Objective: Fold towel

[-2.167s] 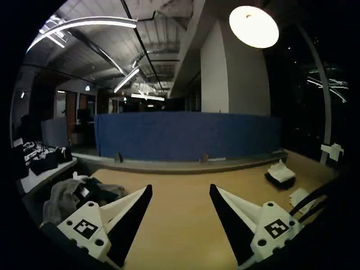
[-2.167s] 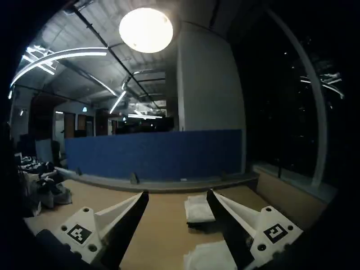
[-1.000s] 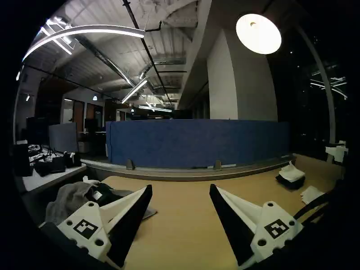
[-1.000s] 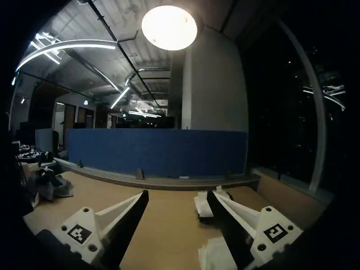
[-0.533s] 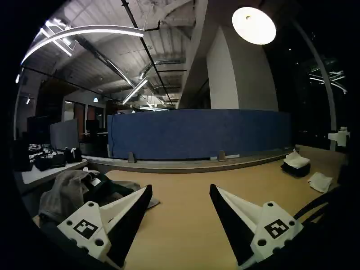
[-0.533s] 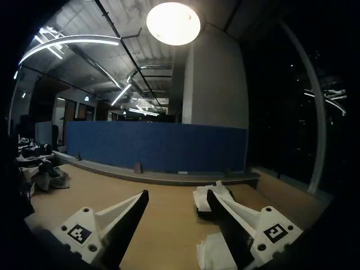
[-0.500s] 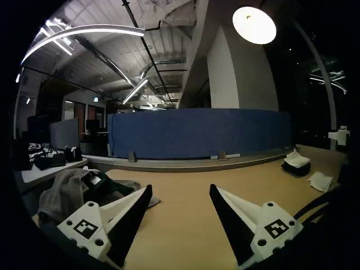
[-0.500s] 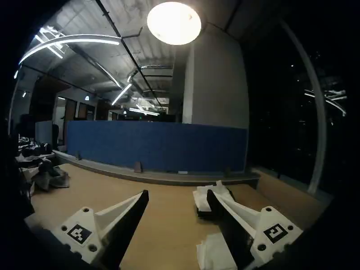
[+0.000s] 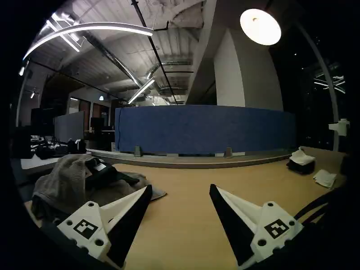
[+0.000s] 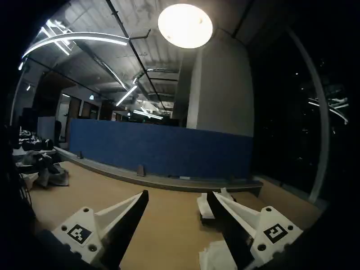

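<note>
A heap of crumpled grey and dark towels (image 9: 76, 182) lies on the wooden table (image 9: 189, 198) at the left in the left gripper view, just beyond my left finger. My left gripper (image 9: 180, 193) is open and holds nothing. The same heap (image 10: 47, 173) sits far left in the right gripper view. My right gripper (image 10: 177, 198) is open too, with nothing between its fingers. A stack of folded white towels (image 10: 206, 206) lies beside its right finger, and a flat white cloth (image 10: 213, 257) lies nearer. That stack (image 9: 301, 160) and that cloth (image 9: 325, 177) sit at the far right in the left gripper view.
A blue divider panel (image 9: 202, 130) runs along the table's far edge, above a grey ledge. A round lamp (image 10: 185, 25) hangs overhead. A side desk with dark bags (image 9: 45, 150) stands left of the table. Dark windows are at the right.
Both grippers have dropped lower and moved toward the table; the towel heap looks bigger and closer to my left gripper. Both stay open.
</note>
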